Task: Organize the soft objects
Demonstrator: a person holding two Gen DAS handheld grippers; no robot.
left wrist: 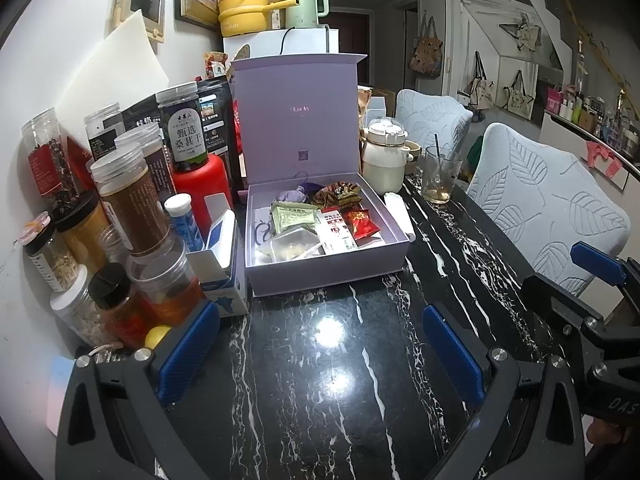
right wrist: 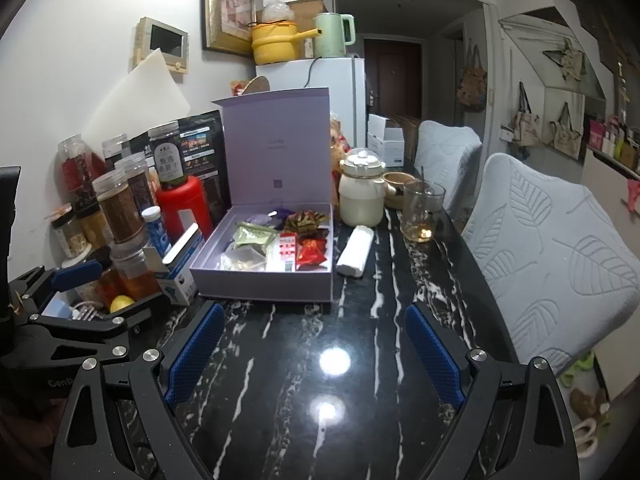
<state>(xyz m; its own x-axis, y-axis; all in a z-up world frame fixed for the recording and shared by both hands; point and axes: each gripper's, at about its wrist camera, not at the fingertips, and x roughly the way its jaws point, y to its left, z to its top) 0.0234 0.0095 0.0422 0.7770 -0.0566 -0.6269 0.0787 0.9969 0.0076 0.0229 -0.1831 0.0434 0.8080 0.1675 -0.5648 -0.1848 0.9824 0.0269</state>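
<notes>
An open lavender box (left wrist: 320, 276) (right wrist: 260, 288) sits on the black marble table with its lid upright. Inside lie soft packets: a green sachet (left wrist: 292, 216) (right wrist: 252, 236), a red packet (left wrist: 360, 222) (right wrist: 312, 254), a clear pouch (left wrist: 290, 248) (right wrist: 242, 260), a brown-gold wrapper (left wrist: 338, 194) (right wrist: 306, 218). My left gripper (left wrist: 320, 354) is open and empty above the table, short of the box. My right gripper (right wrist: 316, 354) is open and empty too. A white roll (right wrist: 356, 250) (left wrist: 398, 208) lies right of the box.
Several jars (left wrist: 128, 208) (right wrist: 120, 208), a red bottle (left wrist: 204, 192) and a small carton (left wrist: 220, 276) crowd the left by the wall. A cream pot (right wrist: 362, 192) and a glass (right wrist: 422, 210) stand behind the box. Two padded chairs (right wrist: 552, 256) line the right edge.
</notes>
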